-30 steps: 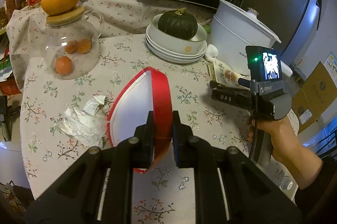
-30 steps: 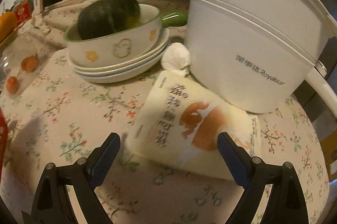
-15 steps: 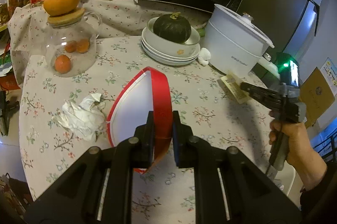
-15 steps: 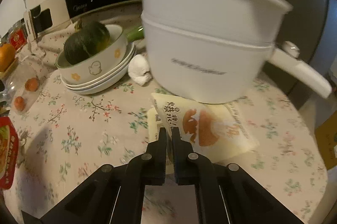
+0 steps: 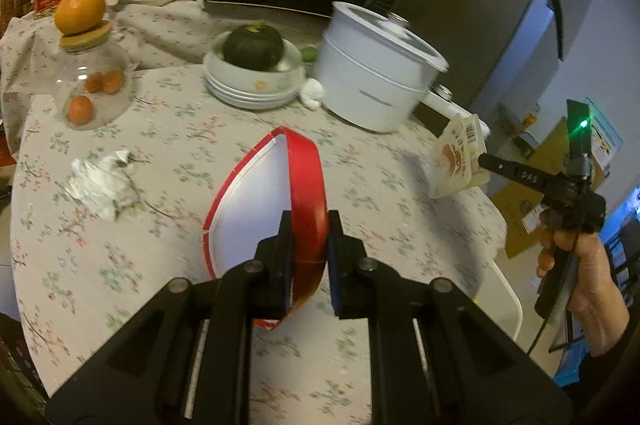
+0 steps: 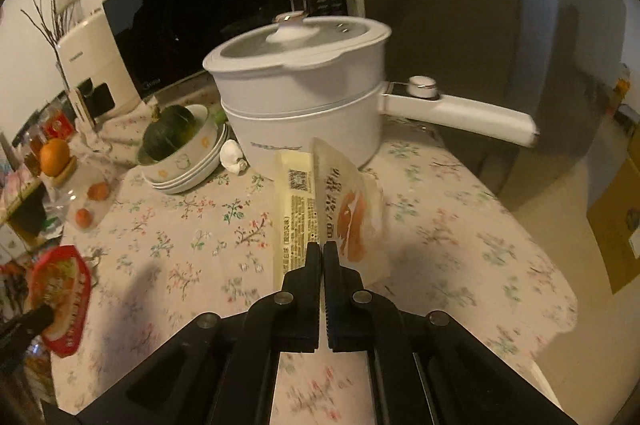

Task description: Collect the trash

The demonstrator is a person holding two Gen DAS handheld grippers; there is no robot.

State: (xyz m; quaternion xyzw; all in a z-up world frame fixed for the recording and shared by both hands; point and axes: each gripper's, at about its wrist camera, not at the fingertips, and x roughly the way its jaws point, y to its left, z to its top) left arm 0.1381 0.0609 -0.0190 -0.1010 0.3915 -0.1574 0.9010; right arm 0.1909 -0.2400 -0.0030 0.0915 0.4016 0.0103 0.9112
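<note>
The right gripper (image 6: pixel 322 257) has its jaws pressed together on the lower edge of a cream snack wrapper (image 6: pixel 340 209), which hangs clear of the floral tablecloth (image 6: pixel 192 245) — its long axis runs forward from the fingers toward the white electric pot (image 6: pixel 304 105), its printed face turned to the right. In the left wrist view the same wrapper (image 5: pixel 458 161) sits beyond the table's right edge, upright, its barcoded end on top.

The left gripper (image 5: pixel 309 257) is clamped on the rim of a red paper bowl (image 5: pixel 272 205), held on edge with its white inside facing left and its length pointing away from the fingers. A crumpled tissue (image 5: pixel 104 185) lies on the cloth to the bowl's left, apart from it.
</note>
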